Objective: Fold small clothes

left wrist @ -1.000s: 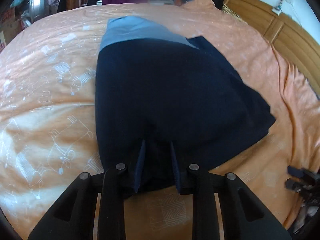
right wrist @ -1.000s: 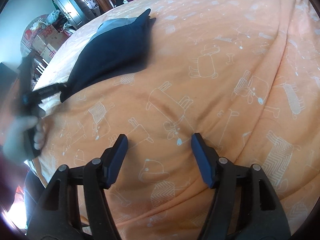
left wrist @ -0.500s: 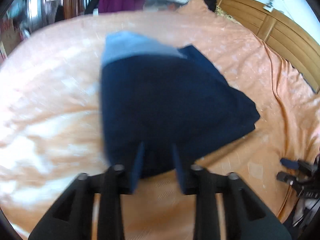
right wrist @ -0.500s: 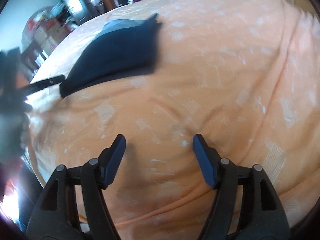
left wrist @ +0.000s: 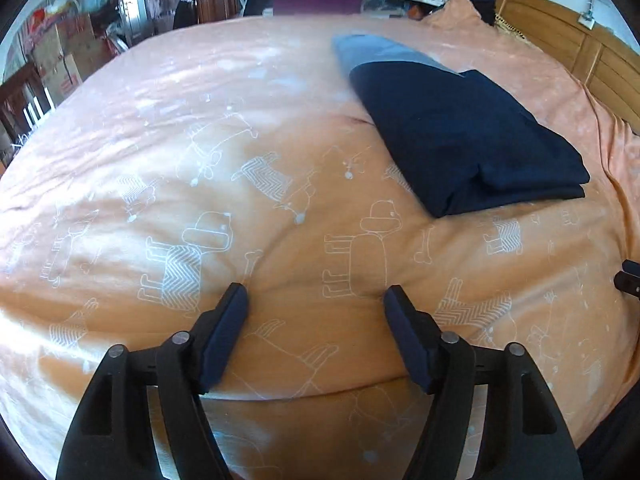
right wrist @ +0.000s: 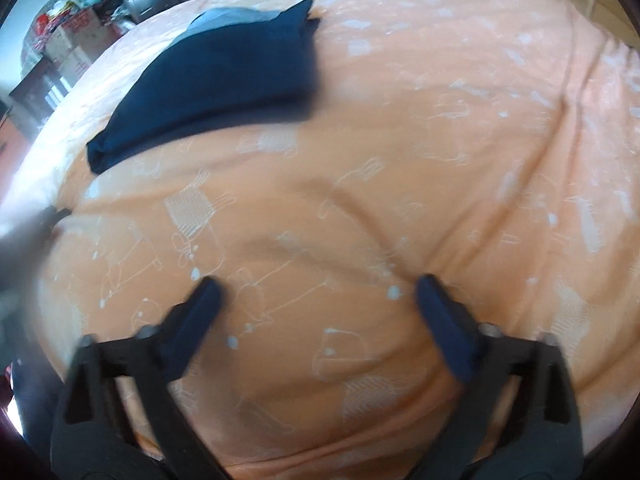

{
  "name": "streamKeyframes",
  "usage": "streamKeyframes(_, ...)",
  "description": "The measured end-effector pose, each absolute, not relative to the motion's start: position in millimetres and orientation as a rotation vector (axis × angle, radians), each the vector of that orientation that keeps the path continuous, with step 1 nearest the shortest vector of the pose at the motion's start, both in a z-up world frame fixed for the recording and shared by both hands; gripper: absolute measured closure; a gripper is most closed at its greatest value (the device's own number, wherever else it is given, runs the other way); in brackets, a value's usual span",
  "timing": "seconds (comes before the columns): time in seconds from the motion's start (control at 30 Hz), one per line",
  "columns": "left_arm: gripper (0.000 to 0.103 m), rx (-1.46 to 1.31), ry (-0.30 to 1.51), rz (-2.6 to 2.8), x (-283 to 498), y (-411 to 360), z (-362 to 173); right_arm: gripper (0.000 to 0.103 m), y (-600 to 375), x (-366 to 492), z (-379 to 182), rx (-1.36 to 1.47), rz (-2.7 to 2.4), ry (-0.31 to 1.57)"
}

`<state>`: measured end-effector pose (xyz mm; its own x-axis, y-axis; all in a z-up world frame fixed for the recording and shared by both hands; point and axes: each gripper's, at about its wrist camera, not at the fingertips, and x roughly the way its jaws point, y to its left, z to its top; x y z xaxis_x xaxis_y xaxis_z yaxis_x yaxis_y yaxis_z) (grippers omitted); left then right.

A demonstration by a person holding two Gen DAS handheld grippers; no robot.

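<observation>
Both the left gripper (left wrist: 316, 296) and right gripper (right wrist: 318, 286) hover spread and empty over the orange bedspread (left wrist: 200, 120), the navy garment (left wrist: 472, 136) lying folded well ahead, seemingly finished.

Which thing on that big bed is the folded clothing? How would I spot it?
Start from the orange bedspread printed with white cartoon dogs. Toward the wooden headboard lies a folded navy garment; it is the only dark item on the cover, with a pale blue band at its far end.
</observation>
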<state>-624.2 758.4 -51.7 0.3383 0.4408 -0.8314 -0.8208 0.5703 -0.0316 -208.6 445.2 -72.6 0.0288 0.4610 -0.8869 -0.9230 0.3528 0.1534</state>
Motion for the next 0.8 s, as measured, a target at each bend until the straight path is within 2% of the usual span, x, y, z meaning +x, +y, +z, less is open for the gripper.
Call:
streamKeyframes(0.5,0.0,-0.504,0.91,0.836,-613.6,751.6,-53.9,0.0,450.9,-214.9,-76.1,-0.562,1.106,1.038)
streamKeyframes(0.8,0.0,-0.494,0.928,0.872,-603.2,755.0,-56.6,0.0,452.6,-213.2,-77.7,-0.584,1.111,1.049)
